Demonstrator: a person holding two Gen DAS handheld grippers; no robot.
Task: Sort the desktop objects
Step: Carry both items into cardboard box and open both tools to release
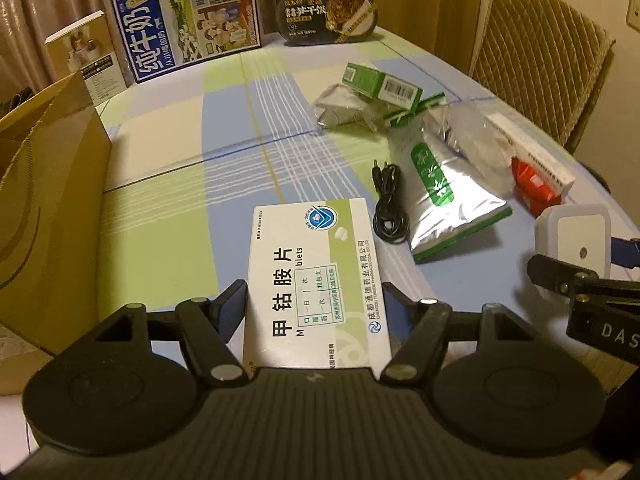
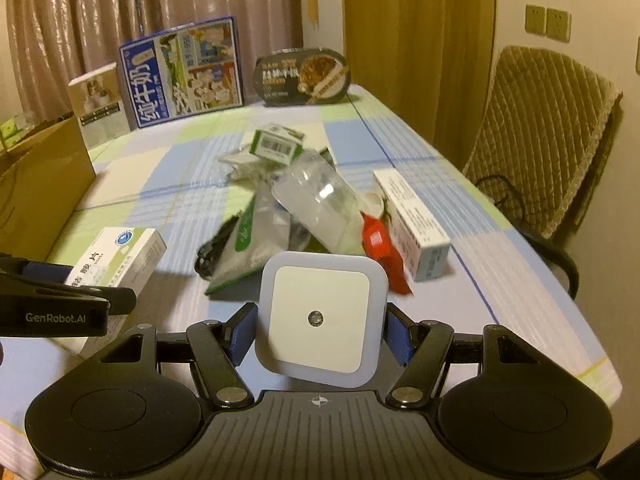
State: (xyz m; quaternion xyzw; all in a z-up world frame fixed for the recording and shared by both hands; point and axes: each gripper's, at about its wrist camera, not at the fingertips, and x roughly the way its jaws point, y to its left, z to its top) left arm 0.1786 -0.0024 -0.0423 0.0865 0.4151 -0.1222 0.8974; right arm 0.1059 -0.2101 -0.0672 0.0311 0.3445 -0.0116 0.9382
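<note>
My left gripper (image 1: 314,300) is shut on a white and green medicine box (image 1: 316,276), held above the table's near edge. My right gripper (image 2: 320,324) is shut on a square white night light (image 2: 320,316); it also shows at the right of the left wrist view (image 1: 572,236). The medicine box shows at the left of the right wrist view (image 2: 116,256). On the checked tablecloth (image 1: 192,132) lie a coiled black cable (image 1: 388,204), a silver tea pouch (image 1: 444,184), a red packet (image 1: 532,188), a long white box (image 1: 528,148), a green box (image 1: 380,84) and a grey sachet (image 1: 340,108).
A brown paper bag (image 1: 44,200) stands at the left edge. At the back stand a blue milk carton box (image 1: 188,20), a beige box (image 1: 84,52) and a black rice meal tub (image 1: 326,14). A padded chair (image 1: 536,60) stands at the right.
</note>
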